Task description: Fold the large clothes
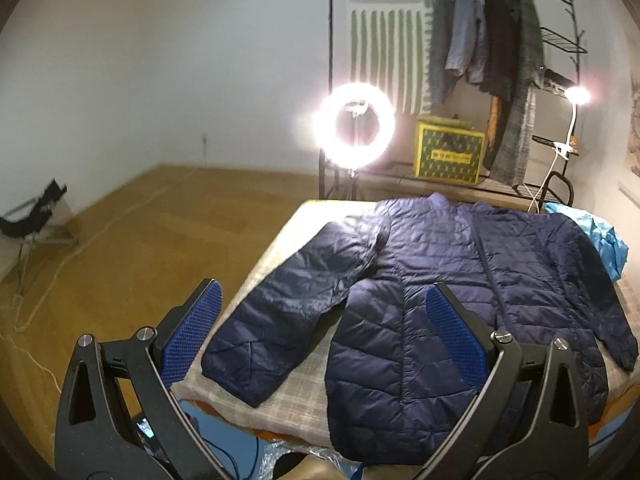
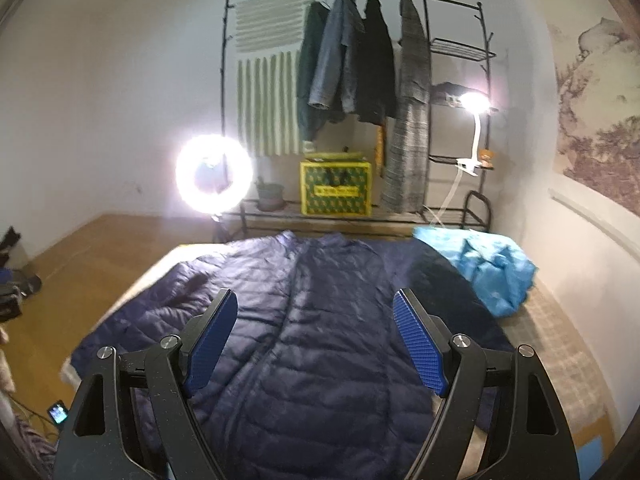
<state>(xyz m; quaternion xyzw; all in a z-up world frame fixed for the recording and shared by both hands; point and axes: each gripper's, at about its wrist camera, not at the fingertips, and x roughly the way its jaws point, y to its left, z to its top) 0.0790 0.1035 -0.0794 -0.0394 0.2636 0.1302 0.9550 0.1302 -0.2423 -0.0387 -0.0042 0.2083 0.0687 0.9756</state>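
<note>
Left wrist view, jacket: a navy quilted jacket (image 1: 460, 280) lies spread flat, front up, on a table (image 1: 224, 396) covered in pale plaid cloth; one sleeve (image 1: 296, 300) angles out toward 8 o'clock, the other runs down the edge at 4 o'clock; no fold shows

Left wrist view, gripper: the left gripper (image 1: 320, 332) hangs above the near hem with jaws wide apart; the blue pads (image 1: 192, 336) clamp nothing; the spread sleeve sits between them in the picture, untouched as far as can be seen

Left wrist view, surroundings: a ring light (image 1: 356, 124) glares at 12 o'clock; a clothes rack (image 1: 500, 60) with hung coats stands at 1 o'clock; a yellow box (image 1: 448, 152) rests on its lower shelf

Right wrist view, jacket: the same garment fills the middle, zip line running from 6 toward 12 o'clock; a crumpled light-blue garment (image 2: 484, 268) sits at 2 o'clock, touching the jacket's far shoulder

Right wrist view, gripper: the right gripper (image 2: 316, 336) is poised over the jacket's body, jaws spread and empty

Progress: judged from both views, folding has not begun; sleeves remain to be brought in, then the body doubled over; the blue garment appears to wait its turn
</note>
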